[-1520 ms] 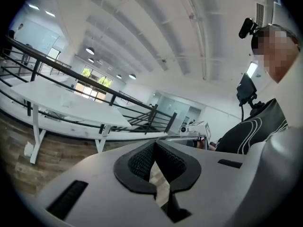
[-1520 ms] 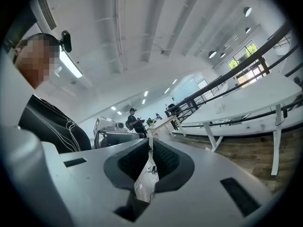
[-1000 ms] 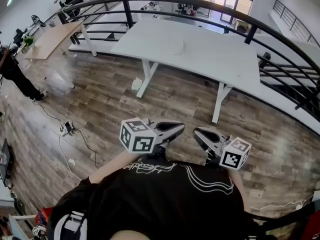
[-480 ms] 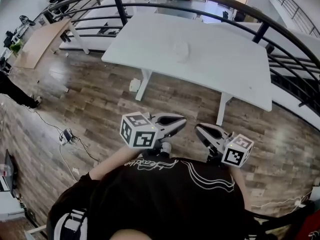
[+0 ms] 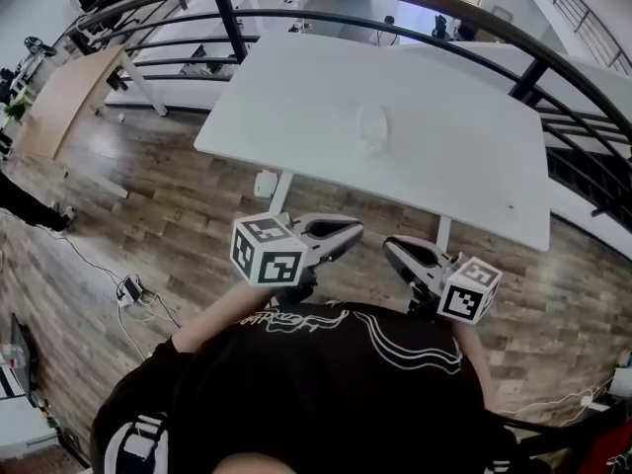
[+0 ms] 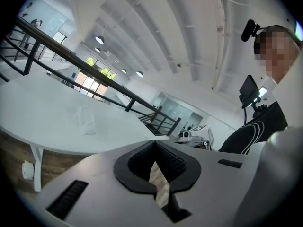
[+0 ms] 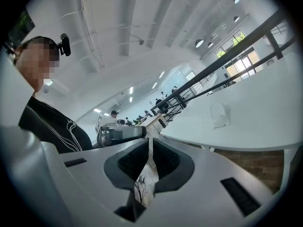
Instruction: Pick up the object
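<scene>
While the left tool [image 5: 354, 231] and right tool [image 5: 391, 249] hang clenched and empty, side by side, a pale clear object [image 5: 373, 129] sits mid-bench [image 5: 474, 171], well apart from both tools, wooden floor [image 5: 178, 205] below, black railing [image 5: 226, 18] behind.

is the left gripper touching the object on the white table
Apart. The head view shows the left gripper over the wood floor, short of the table, and the pale object lies mid-table.
</scene>
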The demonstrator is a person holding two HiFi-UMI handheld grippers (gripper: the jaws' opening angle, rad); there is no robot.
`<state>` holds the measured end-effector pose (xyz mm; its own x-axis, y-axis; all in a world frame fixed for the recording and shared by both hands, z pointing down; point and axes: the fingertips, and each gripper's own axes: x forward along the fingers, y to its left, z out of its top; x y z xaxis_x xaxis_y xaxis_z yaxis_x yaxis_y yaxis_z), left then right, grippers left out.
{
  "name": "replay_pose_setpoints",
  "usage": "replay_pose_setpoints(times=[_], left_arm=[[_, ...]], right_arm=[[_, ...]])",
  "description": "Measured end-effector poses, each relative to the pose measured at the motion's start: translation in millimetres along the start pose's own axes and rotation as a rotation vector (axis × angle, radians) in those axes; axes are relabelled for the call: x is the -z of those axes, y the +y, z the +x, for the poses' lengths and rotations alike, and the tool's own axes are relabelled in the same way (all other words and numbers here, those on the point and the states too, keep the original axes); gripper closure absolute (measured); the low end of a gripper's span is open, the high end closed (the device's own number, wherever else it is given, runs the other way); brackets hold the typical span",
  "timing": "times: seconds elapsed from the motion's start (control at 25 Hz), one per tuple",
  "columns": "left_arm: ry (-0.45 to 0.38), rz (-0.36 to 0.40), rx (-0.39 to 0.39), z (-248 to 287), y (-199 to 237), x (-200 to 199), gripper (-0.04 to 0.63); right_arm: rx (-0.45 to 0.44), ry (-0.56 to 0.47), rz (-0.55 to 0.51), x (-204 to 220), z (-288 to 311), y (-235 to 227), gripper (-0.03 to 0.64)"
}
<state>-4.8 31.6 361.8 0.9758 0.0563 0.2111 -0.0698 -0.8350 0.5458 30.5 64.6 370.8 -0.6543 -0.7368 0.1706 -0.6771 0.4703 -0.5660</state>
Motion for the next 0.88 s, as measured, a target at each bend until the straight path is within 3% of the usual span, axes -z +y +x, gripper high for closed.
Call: replay_pose_setpoints(times=[0.64,0.88], left_arm=[[-0.028,0.0,-0.041,-14,24,-11,0.588],[-0.043,-0.028,-0.074,-1,52,-31,0.588]], right_arm=[[-0.018,-0.017,-0.031,-12,18,-5,0.586],[-0.034,0.004,-0.026,-33,30,-33,0.586]])
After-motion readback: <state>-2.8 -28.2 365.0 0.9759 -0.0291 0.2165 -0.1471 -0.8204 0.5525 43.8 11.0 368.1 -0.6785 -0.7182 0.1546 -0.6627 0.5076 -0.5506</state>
